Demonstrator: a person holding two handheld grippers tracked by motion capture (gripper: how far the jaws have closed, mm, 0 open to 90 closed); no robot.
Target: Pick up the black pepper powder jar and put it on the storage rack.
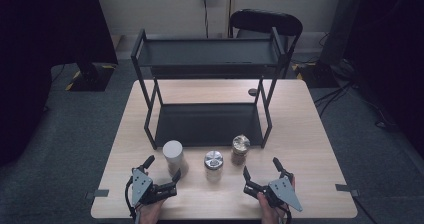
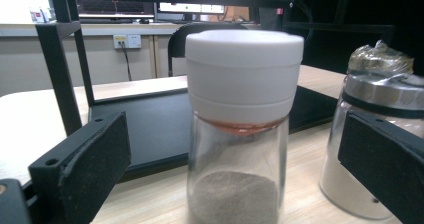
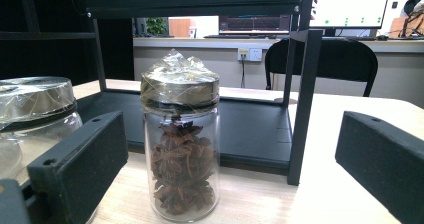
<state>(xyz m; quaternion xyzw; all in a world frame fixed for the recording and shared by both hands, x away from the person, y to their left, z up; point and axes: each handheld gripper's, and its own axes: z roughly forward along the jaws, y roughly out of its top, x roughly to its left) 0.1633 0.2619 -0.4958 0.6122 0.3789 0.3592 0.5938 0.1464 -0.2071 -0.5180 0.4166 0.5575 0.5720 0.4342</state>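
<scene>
Nearest the person, the left gripper and right gripper are resting on the wooden table, jaws spread apart, gripping nothing. Just beyond are standing three jars: a white-capped jar, a steel-lidded jar and a star anise jar. Farther back is standing a black two-tier shelf.

Wooden table — black rack and three jars stand on it.

Left gripper near left, jaws spread wide, right gripper near right, jaws likewise spread, both hand-held, pointing far.
</scene>
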